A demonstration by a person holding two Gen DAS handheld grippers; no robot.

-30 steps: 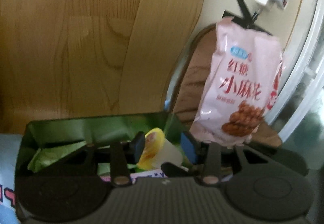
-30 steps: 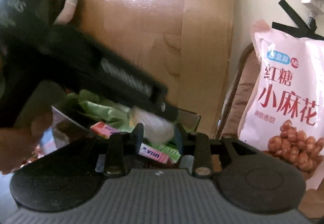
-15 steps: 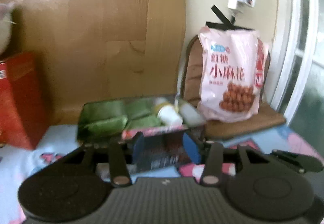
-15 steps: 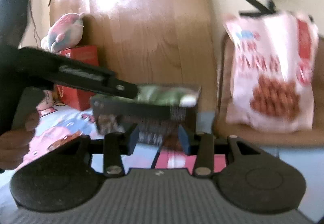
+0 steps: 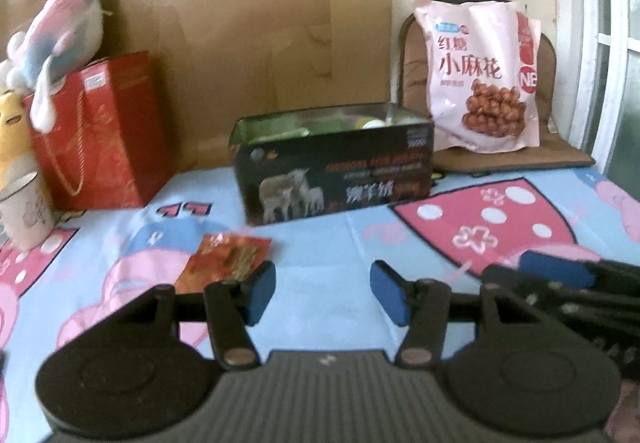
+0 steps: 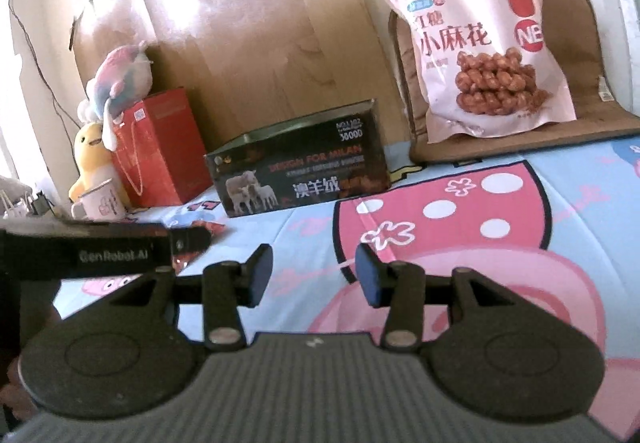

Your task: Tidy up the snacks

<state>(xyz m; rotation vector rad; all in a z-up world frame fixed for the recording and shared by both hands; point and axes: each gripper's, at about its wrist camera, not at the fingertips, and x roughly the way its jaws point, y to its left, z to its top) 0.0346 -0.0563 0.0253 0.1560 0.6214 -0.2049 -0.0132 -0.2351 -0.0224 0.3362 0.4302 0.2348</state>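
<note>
A dark open-topped box [image 5: 336, 167] with sheep pictures stands on the cartoon-print sheet and holds green packets and small cups; it also shows in the right wrist view [image 6: 300, 173]. A red-orange snack packet [image 5: 226, 257] lies flat in front of it, just beyond my left gripper [image 5: 323, 293], which is open and empty. My right gripper [image 6: 314, 275] is open and empty, right of the left one. A big pink snack bag [image 5: 478, 71] leans on a brown cushion, also in the right wrist view [image 6: 488, 47].
A red gift bag [image 5: 100, 131] with plush toys [image 5: 60, 43] on it stands at the left, with a white cup [image 5: 24, 209] beside it. A wooden board [image 5: 240, 15] leans on the wall behind. A brown seat cushion [image 6: 560, 127] sits at the right.
Both grippers have pulled back from over the box to low above the sheet. The cup seen between the right gripper's fingers a second ago is no longer there; both stand open.
</note>
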